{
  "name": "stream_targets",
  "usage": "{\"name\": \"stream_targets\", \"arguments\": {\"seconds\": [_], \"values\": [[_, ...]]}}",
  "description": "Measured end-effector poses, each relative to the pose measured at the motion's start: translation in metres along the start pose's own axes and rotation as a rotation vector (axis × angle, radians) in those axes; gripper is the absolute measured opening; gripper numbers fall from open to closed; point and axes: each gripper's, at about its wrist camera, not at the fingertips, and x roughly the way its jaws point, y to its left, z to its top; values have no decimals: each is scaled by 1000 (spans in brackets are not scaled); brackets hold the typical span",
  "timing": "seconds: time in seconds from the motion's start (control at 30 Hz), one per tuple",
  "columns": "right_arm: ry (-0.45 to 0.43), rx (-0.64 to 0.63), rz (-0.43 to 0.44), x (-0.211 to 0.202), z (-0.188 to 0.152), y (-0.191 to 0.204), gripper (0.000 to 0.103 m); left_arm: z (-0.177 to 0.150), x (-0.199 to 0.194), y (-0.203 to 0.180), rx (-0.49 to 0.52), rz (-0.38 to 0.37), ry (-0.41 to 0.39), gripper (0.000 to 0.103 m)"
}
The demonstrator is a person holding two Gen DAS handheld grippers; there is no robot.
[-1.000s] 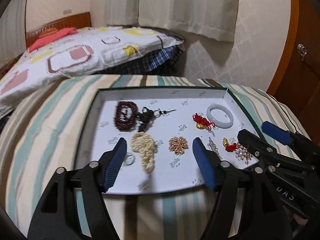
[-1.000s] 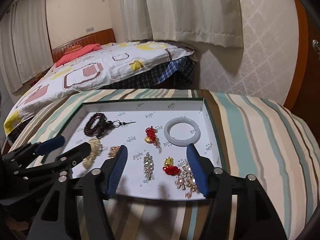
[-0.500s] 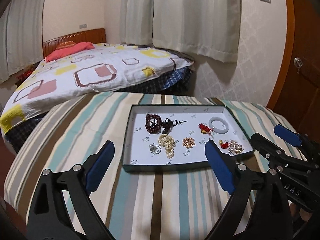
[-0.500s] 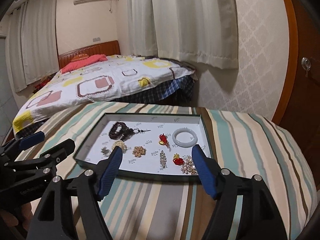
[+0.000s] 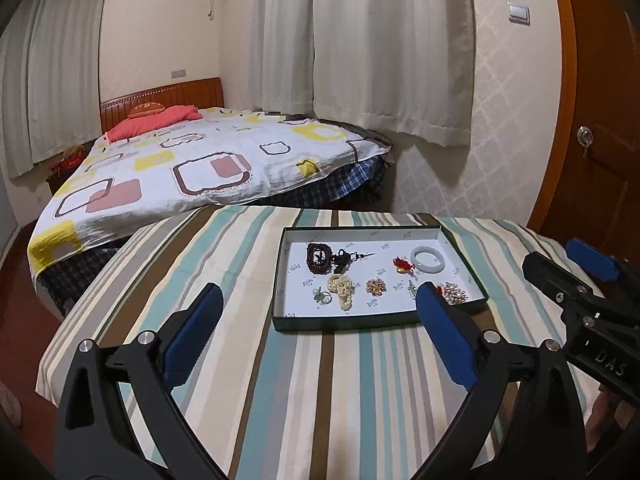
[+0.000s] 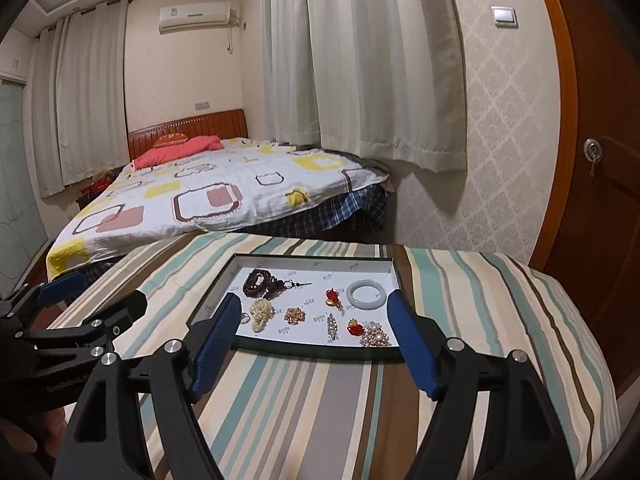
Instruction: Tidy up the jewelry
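A shallow white tray [image 5: 288, 280] [image 6: 218, 288] with a dark rim lies on the striped table. In it lie a dark bead bracelet [image 5: 319, 258] [image 6: 256, 282], a white jade bangle [image 5: 428, 260] [image 6: 366, 295], a pearl cluster [image 5: 342, 286] [image 6: 261, 314], a gold brooch [image 5: 376, 287] [image 6: 295, 315], a red-and-gold charm [image 5: 402, 265] [image 6: 333, 298] and several other small pieces. My left gripper [image 5: 318, 328] [image 6: 88, 300] is open and empty, held back from the tray's near edge. My right gripper [image 6: 314, 334] [image 5: 564, 264] is open and empty, also short of the tray.
The table wears a striped cloth [image 5: 352, 380] [image 6: 320, 400] with edges near on the left and right. A bed [image 5: 200, 164] [image 6: 208, 188] stands behind. A wooden door [image 5: 600, 140] [image 6: 600, 160] is at the right, curtains [image 5: 360, 40] behind.
Both grippers have pulled back and up from just over the tray; the tray now looks smaller and farther away. Both stay open. The jewelry has not moved.
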Motion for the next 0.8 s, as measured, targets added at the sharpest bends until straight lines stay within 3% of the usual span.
{"name": "stream_targets", "arguments": {"seconds": [0.8], "values": [[-34, -22, -18, -30, -5, 12, 74, -6, -37, 14, -17, -4, -33, 95]]}}
